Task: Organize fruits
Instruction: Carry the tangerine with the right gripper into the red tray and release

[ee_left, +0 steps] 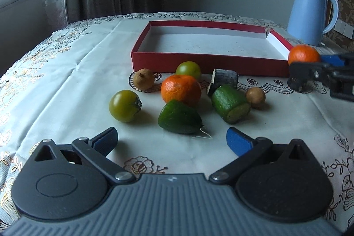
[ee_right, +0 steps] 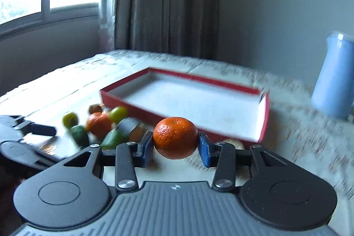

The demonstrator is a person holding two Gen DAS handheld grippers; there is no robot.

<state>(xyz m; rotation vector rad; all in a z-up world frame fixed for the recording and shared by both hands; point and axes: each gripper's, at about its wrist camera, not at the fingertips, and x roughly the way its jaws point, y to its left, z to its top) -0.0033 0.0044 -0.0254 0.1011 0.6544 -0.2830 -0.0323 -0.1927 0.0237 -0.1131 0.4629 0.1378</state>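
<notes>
Pinching a mandarin [ee_right: 175, 137] between their blue pads, our right tongs [ee_right: 176, 143] hold it clear of the worktop [ee_left: 66, 85], in the lower middle of the right wrist view, just in front of the near wall of the red box [ee_right: 264, 118]. From the left wrist view the same mandarin shows at the right edge of the frame, beside the box's right corner. Our left tongs [ee_left: 171, 141] stand spread wide at the bottom of that view, nothing between them.

Just above them in the frame, near the front wall of the box, lies the rest of the fruit: a second mandarin [ee_left: 181, 89], two green tomatoes [ee_left: 125, 105] [ee_left: 188, 69], two green cut pieces [ee_left: 179, 117] [ee_left: 230, 103], a dark cut chunk [ee_left: 222, 80] and two small brown fruits [ee_left: 144, 79] [ee_left: 255, 97]. The box has a white inside. A blue kettle [ee_left: 309, 12] stands at the upper right.
</notes>
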